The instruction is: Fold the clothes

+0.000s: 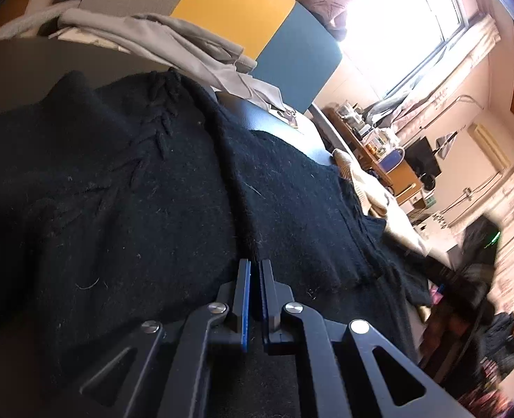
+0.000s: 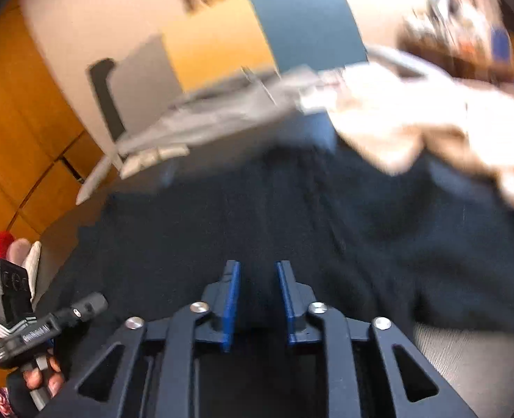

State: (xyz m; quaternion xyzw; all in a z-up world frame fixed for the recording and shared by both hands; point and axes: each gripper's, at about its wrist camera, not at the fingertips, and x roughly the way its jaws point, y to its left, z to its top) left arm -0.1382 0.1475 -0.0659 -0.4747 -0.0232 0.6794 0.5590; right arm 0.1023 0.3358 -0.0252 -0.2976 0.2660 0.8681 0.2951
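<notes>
Black sweater (image 1: 124, 188) fills both views, spread on the table (image 1: 284, 129). Left view only: cable-knit detail, sharp; left gripper (image 1: 254, 268) fingers together, clamped on a sweater fold. Right view only: blurred; right gripper (image 2: 258, 271) fingers apart above the sweater, nothing between them; hand (image 2: 39, 378) beside sweater's left edge. Grey garment (image 1: 173, 40) behind sweater, partly cut off.
</notes>
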